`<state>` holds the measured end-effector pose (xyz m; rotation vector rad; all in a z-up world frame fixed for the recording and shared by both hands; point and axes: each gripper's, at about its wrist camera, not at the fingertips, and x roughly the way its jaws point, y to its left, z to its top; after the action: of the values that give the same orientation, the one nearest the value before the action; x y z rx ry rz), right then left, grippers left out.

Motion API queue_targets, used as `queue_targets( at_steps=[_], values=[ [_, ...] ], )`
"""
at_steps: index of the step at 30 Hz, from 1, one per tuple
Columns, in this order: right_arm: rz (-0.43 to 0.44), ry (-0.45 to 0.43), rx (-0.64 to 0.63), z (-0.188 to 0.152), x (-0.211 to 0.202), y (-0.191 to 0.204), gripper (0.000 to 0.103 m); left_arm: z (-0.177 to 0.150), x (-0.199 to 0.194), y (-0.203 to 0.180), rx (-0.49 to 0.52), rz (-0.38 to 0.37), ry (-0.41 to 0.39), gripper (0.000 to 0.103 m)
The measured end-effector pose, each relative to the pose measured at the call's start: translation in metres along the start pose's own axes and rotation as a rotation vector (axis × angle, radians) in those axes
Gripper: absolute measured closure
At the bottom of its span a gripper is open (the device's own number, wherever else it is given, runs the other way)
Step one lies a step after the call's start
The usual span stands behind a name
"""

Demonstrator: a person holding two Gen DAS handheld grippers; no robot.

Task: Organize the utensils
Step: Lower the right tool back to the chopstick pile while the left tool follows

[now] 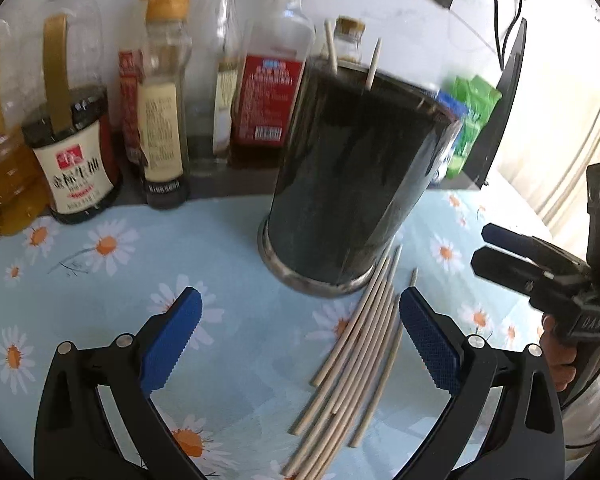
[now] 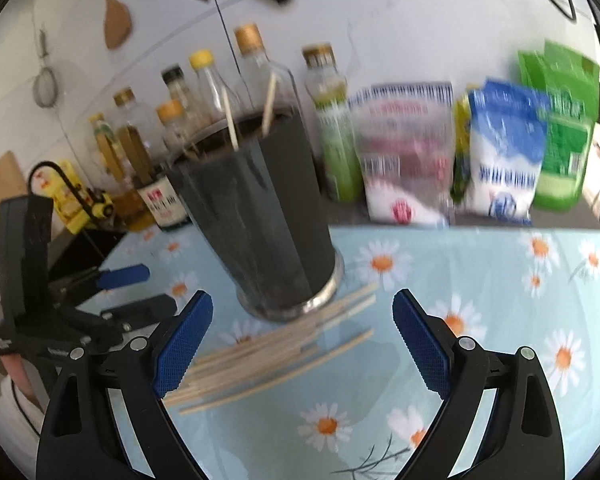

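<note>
Two grippers are seen, both spread wide with nothing between the pads. The left gripper (image 1: 300,340) is held low over the surface (image 1: 228,240), its right-hand pad close beside the loose sticks. The right gripper (image 2: 302,344) hovers over the same spot from the other side; in the left wrist view it is also seen at 3 o'clock, and there its state cannot be judged as well as from its own camera.

A bundle of thin wooden chopsticks (image 1: 356,360) lies flat on the daisy-patterned cloth, fanned slightly, running from 6 o'clock up toward the base of the holder. In the right wrist view the same bundle (image 2: 268,352) is blurred and lies between 7 and 12 o'clock of the gripper, its far ends touching or nearly touching the holder's metal foot.

The dark cylindrical holder (image 1: 356,176) stands upright at 12 o'clock. Two sticks (image 1: 374,64) are seen rising above its rim; more ends may sit lower inside, but this cannot be told.

Progress is judged as early: a couple of sticks are stowed, most remain on the cloth, none is held. Gathering and lifting the bundle is what is left.

Behind, at 10 to 12 o'clock, sauce bottles (image 1: 76,152) are lined up; seasoning bags (image 2: 504,152) stand at 1 to 2 o'clock.
</note>
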<state>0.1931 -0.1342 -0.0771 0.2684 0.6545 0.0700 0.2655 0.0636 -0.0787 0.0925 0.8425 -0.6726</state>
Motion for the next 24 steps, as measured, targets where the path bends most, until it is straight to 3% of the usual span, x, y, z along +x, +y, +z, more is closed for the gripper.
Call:
queue_targets(
  at_steps=[10,19,24],
  values=[
    [-0.135,0.106,0.032,-0.038,0.037,-0.001,0.016,-0.016,0.034,0.015,0.048,-0.048,0.144,0.006],
    [-0.208,0.145,0.045,-0.052,0.055,0.006,0.016,-0.019,0.048,0.014,0.114,-0.068,0.187,0.006],
    [-0.286,0.167,0.027,-0.052,0.063,0.014,0.016,-0.016,0.057,0.004,0.212,-0.027,0.213,0.006]
  ],
)
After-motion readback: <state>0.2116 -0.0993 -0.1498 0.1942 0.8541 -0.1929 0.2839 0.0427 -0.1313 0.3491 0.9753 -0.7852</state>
